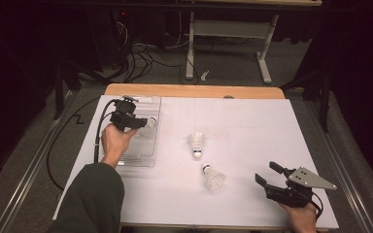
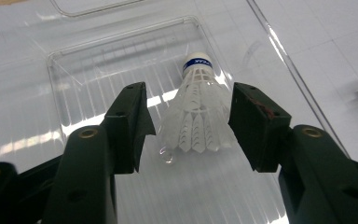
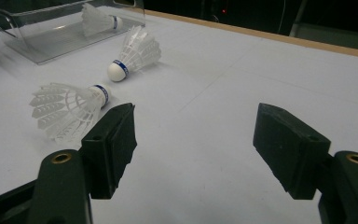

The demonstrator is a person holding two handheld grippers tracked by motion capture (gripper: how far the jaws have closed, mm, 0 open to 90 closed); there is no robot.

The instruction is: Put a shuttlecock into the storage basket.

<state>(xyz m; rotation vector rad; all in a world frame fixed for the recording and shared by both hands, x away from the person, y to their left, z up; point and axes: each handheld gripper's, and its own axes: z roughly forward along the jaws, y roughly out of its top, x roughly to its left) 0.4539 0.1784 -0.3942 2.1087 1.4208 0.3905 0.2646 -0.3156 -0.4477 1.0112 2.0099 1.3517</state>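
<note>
In the high view, left gripper (image 1: 143,122) over clear tray (image 1: 148,158) at far left. In its own view, jaws apart around shuttlecock (image 2: 196,112) lying inside. In the right gripper view, jaws wide apart, near-right.

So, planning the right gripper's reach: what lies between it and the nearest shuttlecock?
Only bare white table between the right gripper and the shuttlecock, in the high view.

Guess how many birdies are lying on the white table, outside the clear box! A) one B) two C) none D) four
B: two birdies lie on the table, one nearer the box and one nearer the right gripper; a third lies inside the box.
</note>
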